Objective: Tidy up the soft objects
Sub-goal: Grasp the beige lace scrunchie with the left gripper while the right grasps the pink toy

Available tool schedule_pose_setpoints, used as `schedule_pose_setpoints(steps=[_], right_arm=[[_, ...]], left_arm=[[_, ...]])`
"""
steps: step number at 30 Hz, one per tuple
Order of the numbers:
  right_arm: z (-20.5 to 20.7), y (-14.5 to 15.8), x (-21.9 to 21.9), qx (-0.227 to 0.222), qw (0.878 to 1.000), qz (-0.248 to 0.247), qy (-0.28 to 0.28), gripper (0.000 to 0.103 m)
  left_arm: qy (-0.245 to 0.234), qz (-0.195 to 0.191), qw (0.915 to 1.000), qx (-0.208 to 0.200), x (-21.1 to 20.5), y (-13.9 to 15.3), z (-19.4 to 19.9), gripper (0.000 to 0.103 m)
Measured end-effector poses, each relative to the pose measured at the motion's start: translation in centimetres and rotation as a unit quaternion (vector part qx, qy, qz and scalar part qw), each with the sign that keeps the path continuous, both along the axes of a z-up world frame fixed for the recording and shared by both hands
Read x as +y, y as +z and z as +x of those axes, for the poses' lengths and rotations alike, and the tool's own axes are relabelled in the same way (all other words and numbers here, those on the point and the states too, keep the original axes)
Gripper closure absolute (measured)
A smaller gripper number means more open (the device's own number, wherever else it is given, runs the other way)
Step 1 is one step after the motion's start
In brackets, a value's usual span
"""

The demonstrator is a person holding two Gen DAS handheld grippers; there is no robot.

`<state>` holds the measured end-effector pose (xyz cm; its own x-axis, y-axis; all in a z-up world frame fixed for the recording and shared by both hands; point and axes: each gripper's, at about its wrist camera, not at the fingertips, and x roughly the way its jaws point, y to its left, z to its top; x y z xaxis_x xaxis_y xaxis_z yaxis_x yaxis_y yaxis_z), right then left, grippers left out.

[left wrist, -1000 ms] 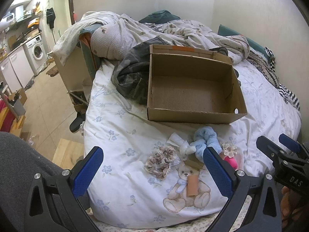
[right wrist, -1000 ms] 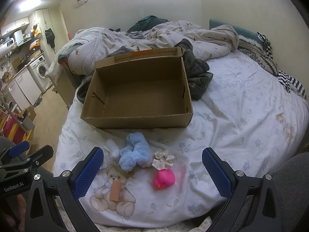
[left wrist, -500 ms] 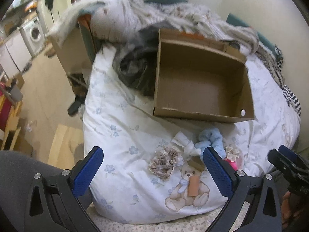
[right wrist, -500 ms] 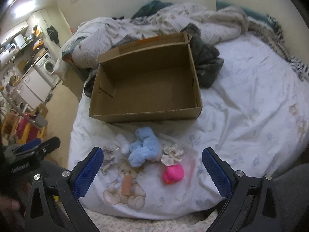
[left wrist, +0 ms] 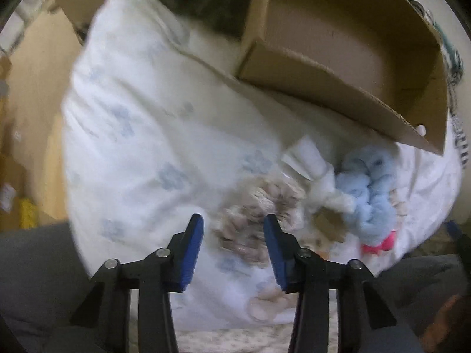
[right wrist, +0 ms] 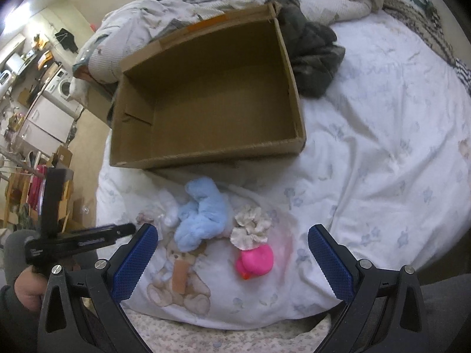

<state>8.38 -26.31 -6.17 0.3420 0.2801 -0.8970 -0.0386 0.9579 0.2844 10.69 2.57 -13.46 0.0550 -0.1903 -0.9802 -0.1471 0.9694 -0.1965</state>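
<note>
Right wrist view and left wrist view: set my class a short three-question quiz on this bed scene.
1. True or false: the cardboard box is empty.
2. Which lies nearest the pink duck? A cream scrunchie, B dark garment, C striped cloth.
3. Which stands wider open, the left gripper or the right gripper?
Key: 1 true; 2 A; 3 right.

A dark quilted garment (right wrist: 312,50) lies on the floral bed sheet (right wrist: 382,153), a washing machine (right wrist: 63,86) far left
</note>
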Motion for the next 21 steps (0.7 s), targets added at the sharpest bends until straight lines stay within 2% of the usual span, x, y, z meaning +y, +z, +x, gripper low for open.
schedule_pose_setpoints(steps=[4,9,10,12,17,21], right_arm=[[0.1,-1.5,-0.6,0.017,1.000,-0.002,-0.013,0.000],[0.2,-1.5,-0.7,0.012,1.000,0.003,-0.018,0.000],[0.2,-1.5,-0.6,0.010,1.000,0.002,-0.018,0.000],[0.2,-1.4,-0.5,0.007,1.000,0.000,-0.016,0.000],[0.0,-1.2,-0.9,0.004,1.000,0.001,-0.021,0.000],[0.0,-1.3,-1.3,0.006,0.999,0.005,-0.031,0.000]], left_arm=[[-0.015,0.010,0.9998,-0.013,-0.5,0.0,0.1,0.064],[-0.046,0.014,0.9989,0.002,-2.1,-1.6,0.3,0.085],[-0.046,0.016,0.9988,-0.001,-2.1,-1.7,0.3,0.086],[-0.042,0.014,0.9989,-0.015,-2.0,-1.0,0.1,0.089],[-0.034,-0.013,0.9980,-0.051,-1.4,2.1,-1.6,0.089],[-0.012,-0.016,0.9960,-0.087,-0.2,4.2,-2.1,0.090]])
